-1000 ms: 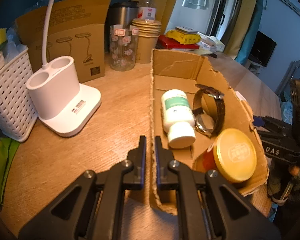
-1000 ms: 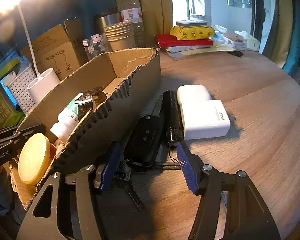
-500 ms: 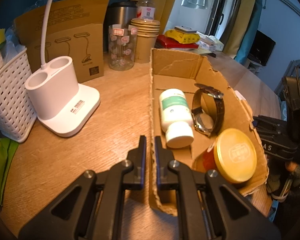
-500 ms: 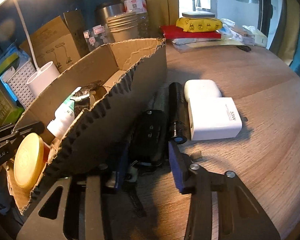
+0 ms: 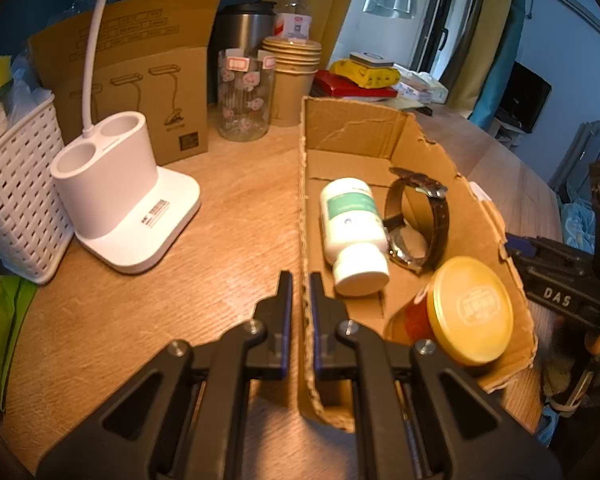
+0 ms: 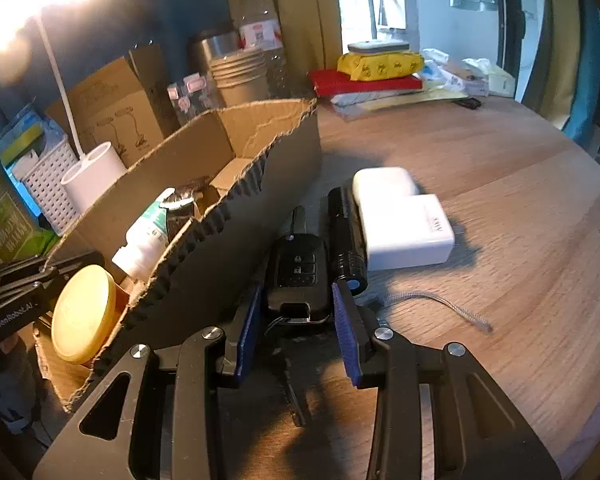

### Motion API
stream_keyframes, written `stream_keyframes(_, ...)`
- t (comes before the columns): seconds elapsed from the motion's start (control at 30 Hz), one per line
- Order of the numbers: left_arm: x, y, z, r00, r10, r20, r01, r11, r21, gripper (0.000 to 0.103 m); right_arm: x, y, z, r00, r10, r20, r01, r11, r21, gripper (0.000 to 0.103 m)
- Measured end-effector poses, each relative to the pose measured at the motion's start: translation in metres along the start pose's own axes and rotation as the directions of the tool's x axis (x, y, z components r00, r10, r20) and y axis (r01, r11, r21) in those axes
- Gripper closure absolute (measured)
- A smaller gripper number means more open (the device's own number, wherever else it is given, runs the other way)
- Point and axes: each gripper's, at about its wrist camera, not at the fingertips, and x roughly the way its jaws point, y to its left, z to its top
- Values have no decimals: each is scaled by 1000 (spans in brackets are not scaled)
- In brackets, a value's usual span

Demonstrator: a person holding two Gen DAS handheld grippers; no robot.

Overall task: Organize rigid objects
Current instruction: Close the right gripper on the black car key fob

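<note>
My left gripper [image 5: 301, 280] is shut on the left wall of the open cardboard box [image 5: 306, 184]. In the box lie a white pill bottle [image 5: 352, 224], a wristwatch [image 5: 420, 216] and a yellow-lidded jar [image 5: 470, 316]. Outside the box's right wall, a black car key fob [image 6: 296, 264] rests on the table. My right gripper [image 6: 296, 290] has its jaws closing on the fob's near end, and the blue pads touch its sides. To the fob's right lie a black flashlight [image 6: 344, 236], a white charger [image 6: 408, 232] and a white case [image 6: 384, 182].
Left of the box stand a white lamp base [image 5: 124, 200], a white woven basket [image 5: 16, 196], a lamp carton [image 5: 140, 80], a glass jar [image 5: 244, 96] and stacked paper cups [image 5: 294, 76]. Books and packets [image 6: 376, 68] are piled at the table's back. A grey cord [image 6: 440, 300] trails from the flashlight.
The right gripper's jaws have narrowed from wide apart to tight around the key fob. The left gripper and the box have stayed put.
</note>
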Motion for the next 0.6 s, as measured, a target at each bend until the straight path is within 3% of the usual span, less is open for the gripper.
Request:
stream_keyframes(0.27, 0, 0, 0, 1000, -1, 1, 1, 1000, 1, 95, -19, 0, 5, 999, -5, 42, 5, 1000, 3, 66)
stream_keyframes(0.6, 0, 0, 0, 1000, 0, 2, 0, 1000, 1, 95, -13, -1, -20, 1000, 2, -9, -2, 1000, -15, 66)
